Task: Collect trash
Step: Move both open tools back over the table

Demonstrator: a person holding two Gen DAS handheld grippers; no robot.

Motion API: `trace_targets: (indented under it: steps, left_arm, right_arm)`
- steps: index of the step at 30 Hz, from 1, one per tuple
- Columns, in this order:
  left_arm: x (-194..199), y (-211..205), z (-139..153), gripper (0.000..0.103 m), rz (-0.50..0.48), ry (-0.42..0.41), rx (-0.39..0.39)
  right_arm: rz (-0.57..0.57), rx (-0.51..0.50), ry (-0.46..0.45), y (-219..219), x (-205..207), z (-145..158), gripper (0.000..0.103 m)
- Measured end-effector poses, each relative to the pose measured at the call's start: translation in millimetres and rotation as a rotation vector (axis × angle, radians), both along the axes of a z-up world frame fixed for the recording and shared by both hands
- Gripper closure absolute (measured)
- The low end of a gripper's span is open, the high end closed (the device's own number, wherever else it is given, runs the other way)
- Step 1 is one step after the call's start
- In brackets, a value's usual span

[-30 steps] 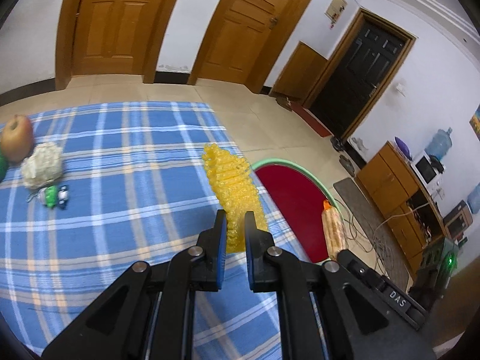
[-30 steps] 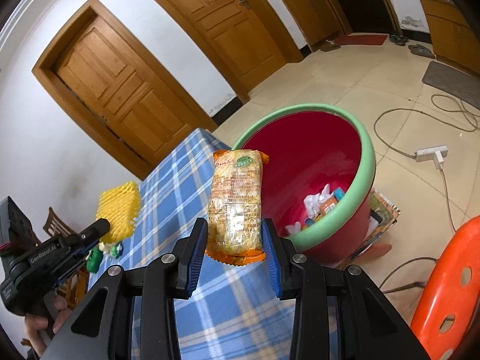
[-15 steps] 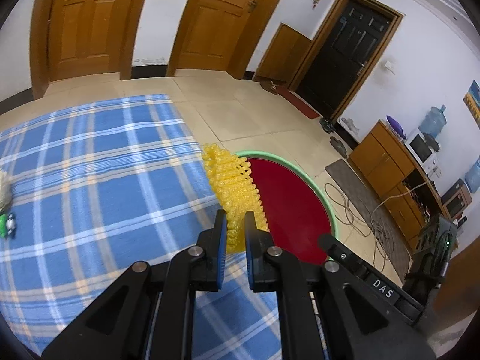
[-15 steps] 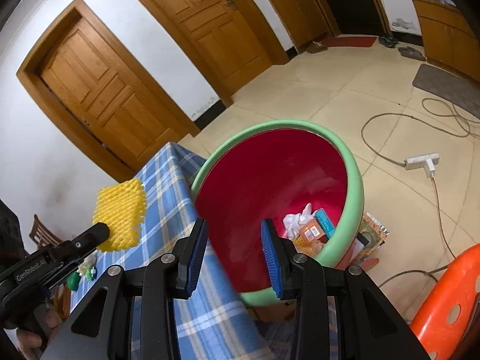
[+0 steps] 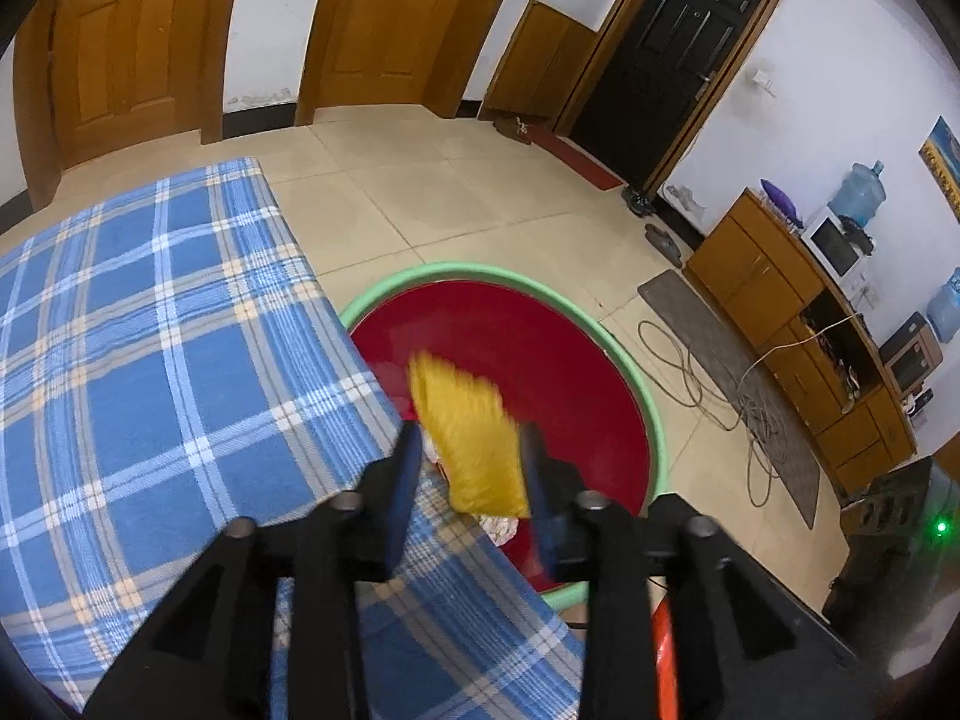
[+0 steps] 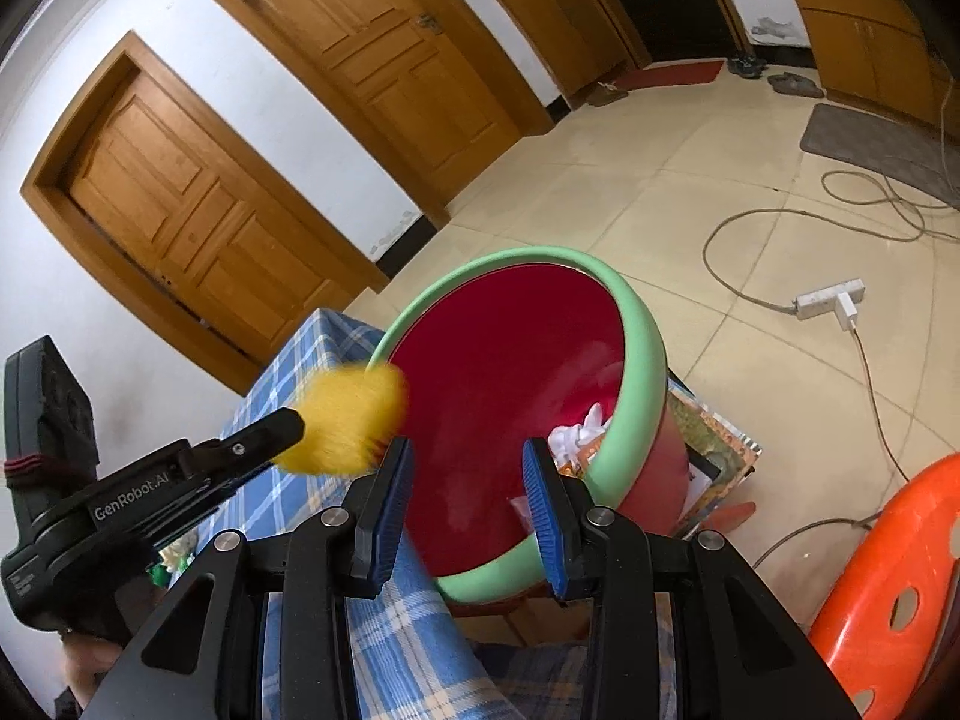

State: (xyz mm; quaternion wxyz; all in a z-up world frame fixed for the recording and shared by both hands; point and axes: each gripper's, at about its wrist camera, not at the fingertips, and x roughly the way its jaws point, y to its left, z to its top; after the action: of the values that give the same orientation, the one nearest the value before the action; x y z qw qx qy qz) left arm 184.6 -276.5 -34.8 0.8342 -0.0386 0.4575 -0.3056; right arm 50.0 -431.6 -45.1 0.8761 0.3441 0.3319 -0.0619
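A yellow foam fruit net (image 5: 468,444) hangs blurred between the fingers of my left gripper (image 5: 471,474), above the red inside of the green-rimmed bin (image 5: 636,372). The left jaws are opening; a gap shows on the net's left side, and its right side lies against the right finger. From the right wrist view the net (image 6: 348,420) sits at the left gripper's tip (image 6: 294,420), over the bin's table-side rim (image 6: 642,372). My right gripper (image 6: 468,480) is open and empty over the bin's near side. Wrappers and paper trash (image 6: 582,426) lie at the bin's bottom.
The blue plaid tablecloth (image 5: 150,330) ends right beside the bin. An orange plastic stool (image 6: 900,570) stands at the lower right. A power strip with cables (image 6: 831,300) lies on the tiled floor beyond the bin. Wooden cabinets (image 5: 780,300) line the right wall.
The left gripper carried the yellow net rightward off the table to above the bin, and its jaws have parted. The snack packet has left the right gripper, which stays open and empty.
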Motion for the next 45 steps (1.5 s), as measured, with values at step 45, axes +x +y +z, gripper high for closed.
trace_targets:
  steps: [45]
  left_arm:
    - [21,241,23,0.039,0.448,-0.074,0.155]
  right_arm:
    - [0.202,-0.108,0.078,105,-1,11,0.032]
